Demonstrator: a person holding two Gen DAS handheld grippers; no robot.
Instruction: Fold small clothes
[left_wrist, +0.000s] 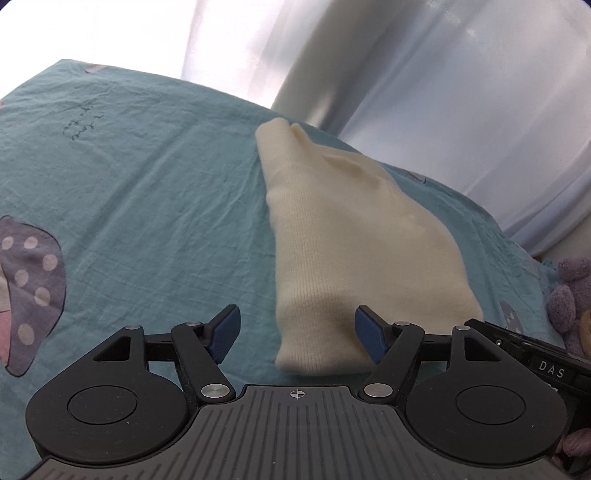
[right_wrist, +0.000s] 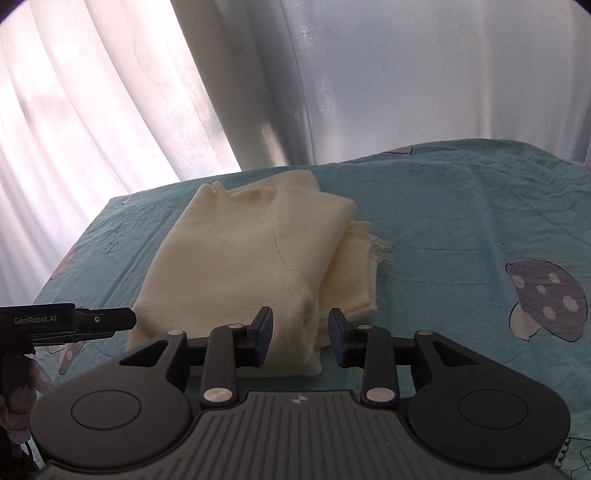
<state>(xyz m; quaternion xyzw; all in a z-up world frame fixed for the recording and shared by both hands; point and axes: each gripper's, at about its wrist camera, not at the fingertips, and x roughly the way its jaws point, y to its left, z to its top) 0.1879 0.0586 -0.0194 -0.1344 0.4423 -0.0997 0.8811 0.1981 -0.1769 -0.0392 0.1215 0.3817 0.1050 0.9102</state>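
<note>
A cream knitted garment (left_wrist: 354, 240) lies folded into a narrow stack on the teal bedsheet (left_wrist: 147, 206). My left gripper (left_wrist: 297, 334) hovers at its near end, jaws open, the blue pads either side of the garment's near left corner without pressing it. In the right wrist view the same garment (right_wrist: 251, 258) shows several folded layers, with a frayed edge sticking out on the right. My right gripper (right_wrist: 301, 332) stands open over its near right corner, a gap showing between pads and cloth. The left gripper's body (right_wrist: 66, 321) shows at the left edge of that view.
The bedsheet (right_wrist: 461, 229) carries mushroom prints (right_wrist: 546, 299). White curtains (right_wrist: 92, 110) hang behind the bed's far edge. A purple plush toy (left_wrist: 572, 295) sits at the bed's right side. The right gripper's body (left_wrist: 535, 354) pokes into the left wrist view.
</note>
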